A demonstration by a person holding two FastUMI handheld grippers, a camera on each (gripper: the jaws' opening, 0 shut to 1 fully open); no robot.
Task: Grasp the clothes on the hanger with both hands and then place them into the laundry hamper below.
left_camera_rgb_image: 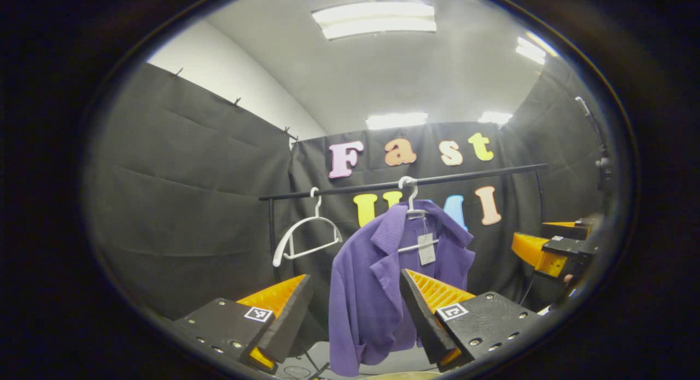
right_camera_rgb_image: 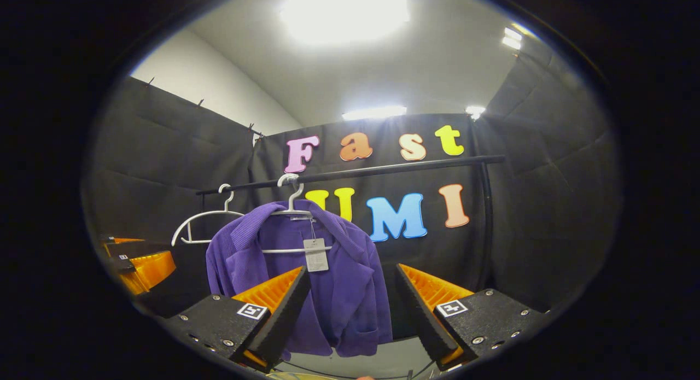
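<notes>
Cardigan (left_camera_rgb_image: 377,292): purple knit, on a white hanger (left_camera_rgb_image: 411,202) from the black rail (left_camera_rgb_image: 404,181); centre of the left gripper view, lower centre-left of the right gripper view (right_camera_rgb_image: 306,281). Front hangs open, collar folded out, and a pale tag (left_camera_rgb_image: 426,249) dangles at the chest.

Spare hanger (left_camera_rgb_image: 306,235): white and bare, on the same rail, left of the cardigan in both views; in the right gripper view (right_camera_rgb_image: 205,227) its right end sits just beside the cardigan's shoulder.

Rail: runs across the middle of each frame, tilted up to the right; a post drops from its left end in the left gripper view and from its right end (right_camera_rgb_image: 484,227) in the right gripper view.

Left claw (left_camera_rgb_image: 355,303): at the bottom of the left gripper view, fingers spread wide, nothing between them. The cardigan shows through the gap, farther off, untouched. Seen again at the lower left edge of the right gripper view (right_camera_rgb_image: 136,259), well apart from the cardigan.

Right claw (right_camera_rgb_image: 353,298): at the bottom of the right gripper view, fingers spread wide, holding nothing. The cardigan's right half shows behind the gap. Seen also at the right edge of the left gripper view (left_camera_rgb_image: 547,249), clear of the cardigan.

Floor (left_camera_rgb_image: 394,363): a pale strip below the cardigan hem, bottom centre.

Ceiling lights (left_camera_rgb_image: 374,19): bright panels in the upper part of each frame.
</notes>
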